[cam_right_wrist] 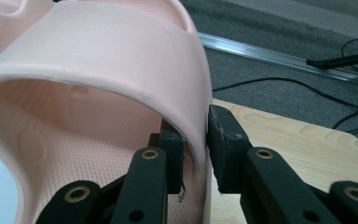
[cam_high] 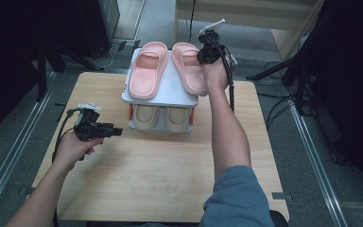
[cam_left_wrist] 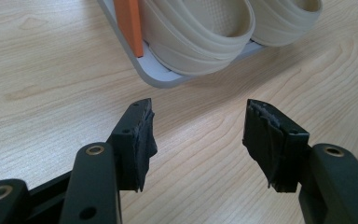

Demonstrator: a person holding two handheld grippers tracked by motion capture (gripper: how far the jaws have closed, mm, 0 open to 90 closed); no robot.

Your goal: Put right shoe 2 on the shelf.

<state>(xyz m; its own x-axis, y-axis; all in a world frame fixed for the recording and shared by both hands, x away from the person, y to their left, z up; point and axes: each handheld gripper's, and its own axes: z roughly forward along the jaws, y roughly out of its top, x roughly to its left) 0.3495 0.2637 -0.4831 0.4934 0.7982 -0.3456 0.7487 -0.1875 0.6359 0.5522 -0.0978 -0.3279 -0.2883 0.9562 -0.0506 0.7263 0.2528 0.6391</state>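
Wooden counter under inspection. Right gripper straddles the right pink slipper's side wall on the rack's top shelf; whether its pads still press is unclear. Left gripper stands wide, empty. Both pairs appear shelved; only withdrawal seems outstanding.

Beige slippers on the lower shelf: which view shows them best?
The left gripper view: the beige slippers sit close, ribbed sides and textured insoles clear. The high view shows just their ends under the top shelf.
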